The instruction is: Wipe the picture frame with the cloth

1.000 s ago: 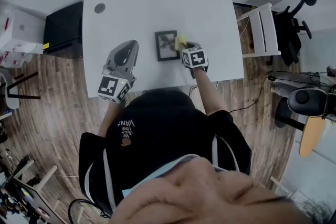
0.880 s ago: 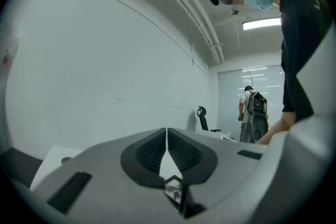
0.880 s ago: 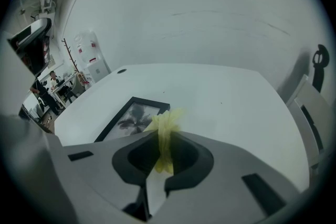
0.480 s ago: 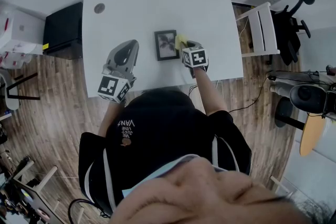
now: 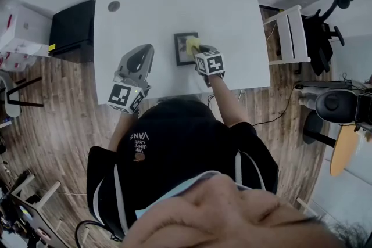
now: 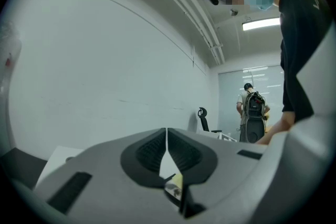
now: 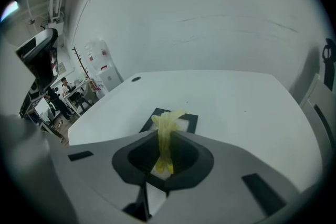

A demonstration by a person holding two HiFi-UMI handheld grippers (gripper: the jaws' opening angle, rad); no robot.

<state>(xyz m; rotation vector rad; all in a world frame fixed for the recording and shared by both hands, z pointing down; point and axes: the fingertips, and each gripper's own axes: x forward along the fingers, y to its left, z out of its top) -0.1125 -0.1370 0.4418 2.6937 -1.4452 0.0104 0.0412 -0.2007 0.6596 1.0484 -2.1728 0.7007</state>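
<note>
Right hand-held gripper [image 5: 196,49], clamped on the cloth [image 5: 190,42], now sits over the frame [image 5: 179,53], which lies under and just ahead of its jaws. Half a second ago the cloth was at the frame's right edge. Likely a wiping stroke under way. Left hand-held gripper [image 5: 139,60]: jaws together, empty, idle, frame well to its right.

Cloth and gripper cover much of the frame, so cloth-to-glass contact is unclear.

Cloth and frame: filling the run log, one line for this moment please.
right gripper: shut on cloth | cloth: yellow, over picture frame | picture frame: flat on table | left gripper: shut, empty
</note>
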